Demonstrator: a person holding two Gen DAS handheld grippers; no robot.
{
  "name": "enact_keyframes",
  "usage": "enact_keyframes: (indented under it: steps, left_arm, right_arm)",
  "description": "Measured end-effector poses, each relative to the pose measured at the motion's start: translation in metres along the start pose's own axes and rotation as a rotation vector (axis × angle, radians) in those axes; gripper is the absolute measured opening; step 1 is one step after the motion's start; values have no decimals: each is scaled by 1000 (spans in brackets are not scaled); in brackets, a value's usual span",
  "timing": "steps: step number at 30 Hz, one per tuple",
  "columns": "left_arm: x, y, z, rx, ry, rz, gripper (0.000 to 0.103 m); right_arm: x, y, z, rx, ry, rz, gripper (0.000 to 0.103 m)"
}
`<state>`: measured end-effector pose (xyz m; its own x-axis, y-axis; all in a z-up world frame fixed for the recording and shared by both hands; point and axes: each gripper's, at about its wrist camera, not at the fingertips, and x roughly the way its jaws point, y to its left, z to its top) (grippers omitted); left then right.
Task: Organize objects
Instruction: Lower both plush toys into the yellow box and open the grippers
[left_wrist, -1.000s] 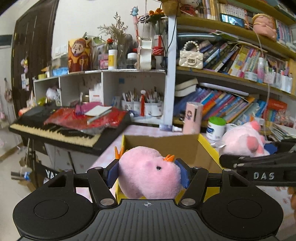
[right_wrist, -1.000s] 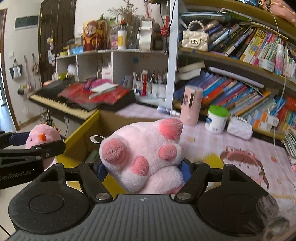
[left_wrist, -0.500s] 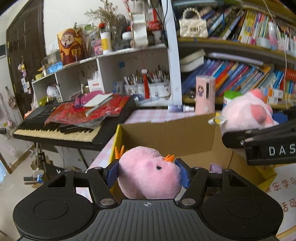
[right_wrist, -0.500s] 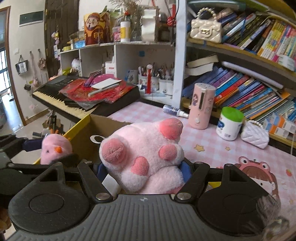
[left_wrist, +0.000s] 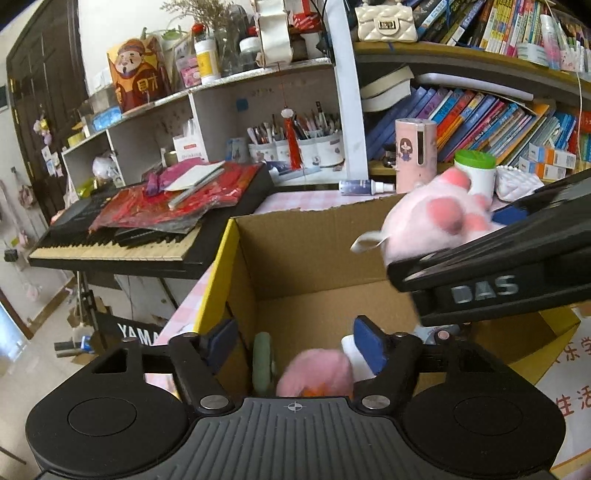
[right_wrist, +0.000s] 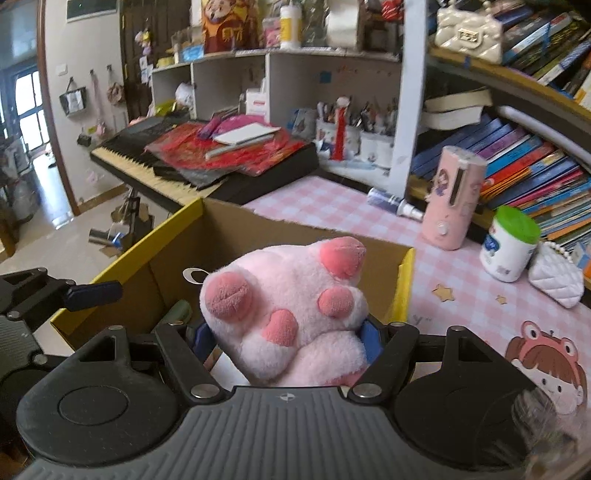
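My left gripper (left_wrist: 295, 341) is open above the cardboard box (left_wrist: 314, 254). The small pink chick plush (left_wrist: 314, 373) lies inside the box below its fingers, free of them. My right gripper (right_wrist: 286, 338) is shut on the pink paw plush (right_wrist: 291, 306) and holds it over the box (right_wrist: 229, 236). The paw plush (left_wrist: 436, 218) and the right gripper also show at the right of the left wrist view. The left gripper's blue fingertip (right_wrist: 92, 291) shows at the left edge of the right wrist view.
A green round object (left_wrist: 262, 363) and a white item lie in the box. A keyboard (left_wrist: 147, 229) with red cloth stands to the left. A pink cylinder (right_wrist: 454, 199), a green-lidded jar (right_wrist: 511, 243), a white purse (right_wrist: 557, 275) and a spray bottle (right_wrist: 395, 205) sit on the checked table before bookshelves.
The left gripper opened and the chick plush dropped into the box. Both grippers moved forward over the box; the right one still holds the paw plush.
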<state>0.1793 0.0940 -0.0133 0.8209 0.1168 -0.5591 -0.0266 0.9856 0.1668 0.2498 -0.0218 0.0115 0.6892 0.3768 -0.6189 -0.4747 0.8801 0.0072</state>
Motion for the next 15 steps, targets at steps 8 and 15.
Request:
enact_keyframes:
  steps: [8,15]
  left_arm:
    - [-20,0,-5,8,-30,19,81]
    - [-30,6,-8,-4,-27,30,82]
  right_arm:
    - [28,10,6,-13,74,26,73]
    - [46,28,10,-72,141,30,75]
